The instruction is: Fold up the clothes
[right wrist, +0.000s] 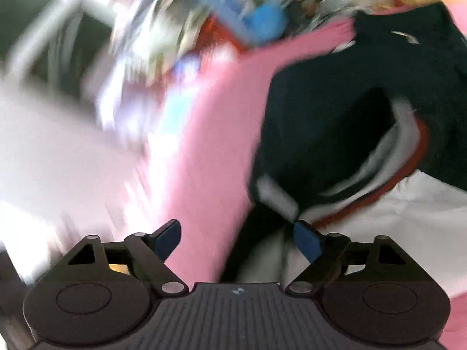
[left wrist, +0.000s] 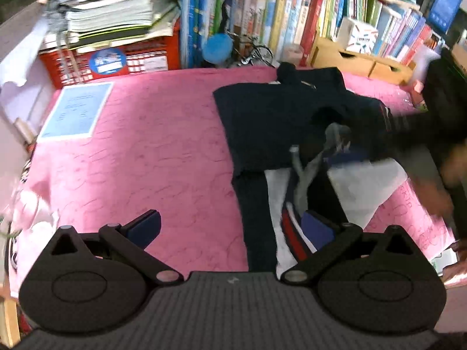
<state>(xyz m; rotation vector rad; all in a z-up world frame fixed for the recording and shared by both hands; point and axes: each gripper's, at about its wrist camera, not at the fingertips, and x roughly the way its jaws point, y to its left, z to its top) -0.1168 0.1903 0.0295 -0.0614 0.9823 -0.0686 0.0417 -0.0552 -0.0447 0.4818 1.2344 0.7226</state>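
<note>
A navy jacket (left wrist: 271, 122) with white panels and red stripes lies on the pink cloth (left wrist: 151, 151), partly folded, a sleeve reaching toward the near edge. My left gripper (left wrist: 230, 227) is open and empty just above the cloth, its right finger over the striped sleeve cuff (left wrist: 293, 233). The other gripper shows blurred over the jacket's right side (left wrist: 329, 145). In the right wrist view, heavily motion-blurred, my right gripper (right wrist: 236, 240) is open and empty above the jacket (right wrist: 321, 116) and pink cloth (right wrist: 204, 160).
A blue sheet of paper (left wrist: 76, 110) lies at the cloth's far left. A red crate (left wrist: 111, 58) with stacked books and a packed bookshelf (left wrist: 321, 20) stand behind. A wooden drawer unit (left wrist: 359, 58) sits at the back right.
</note>
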